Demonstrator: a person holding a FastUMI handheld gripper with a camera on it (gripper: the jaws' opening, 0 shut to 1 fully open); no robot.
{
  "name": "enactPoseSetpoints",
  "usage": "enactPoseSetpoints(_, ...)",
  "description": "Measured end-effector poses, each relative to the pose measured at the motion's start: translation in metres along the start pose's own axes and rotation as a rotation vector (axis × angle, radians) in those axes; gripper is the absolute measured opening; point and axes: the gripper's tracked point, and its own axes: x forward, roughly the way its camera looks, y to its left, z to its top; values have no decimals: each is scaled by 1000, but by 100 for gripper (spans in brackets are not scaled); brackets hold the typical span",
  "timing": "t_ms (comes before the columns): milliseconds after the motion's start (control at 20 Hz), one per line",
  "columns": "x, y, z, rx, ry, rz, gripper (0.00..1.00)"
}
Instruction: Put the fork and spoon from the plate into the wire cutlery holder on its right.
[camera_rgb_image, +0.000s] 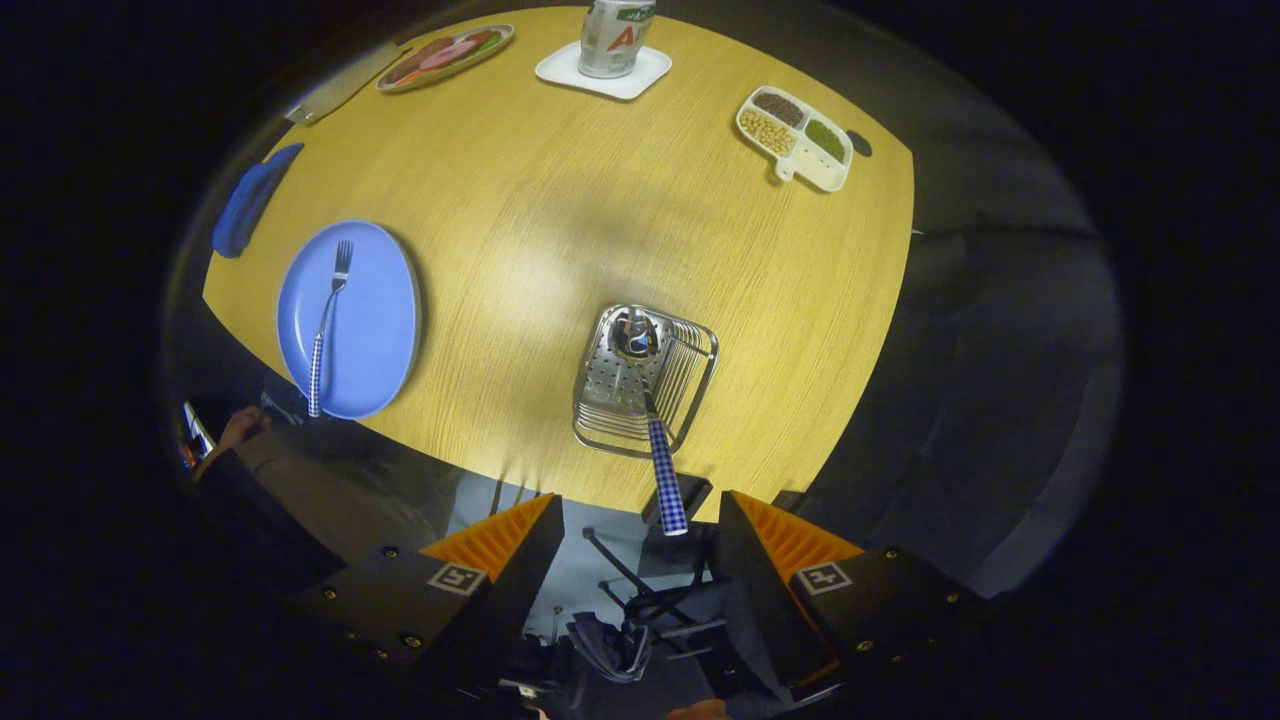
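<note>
Blue plate (375, 330), one fork (328, 318), one spoon (650, 420) in holder (690, 375), hand-held gripper (640, 545) open

Gripper (640, 525): fingers apart, empty, above bench (560, 200) edge. Spoon (652, 420) standing in wire cutlery holder (645, 380), just ahead of fingers. Fork (328, 320) lying on blue plate (375, 320), left of holder.

Can (612, 38) label: large red "A" readable, rest illegible.
</note>
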Motion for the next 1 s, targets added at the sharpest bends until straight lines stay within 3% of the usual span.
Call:
enactPoseSetpoints(450,-18,77,-16,61,-145,81,96)
enactPoseSetpoints(1000,-3,177,-7,9,-141,197,97)
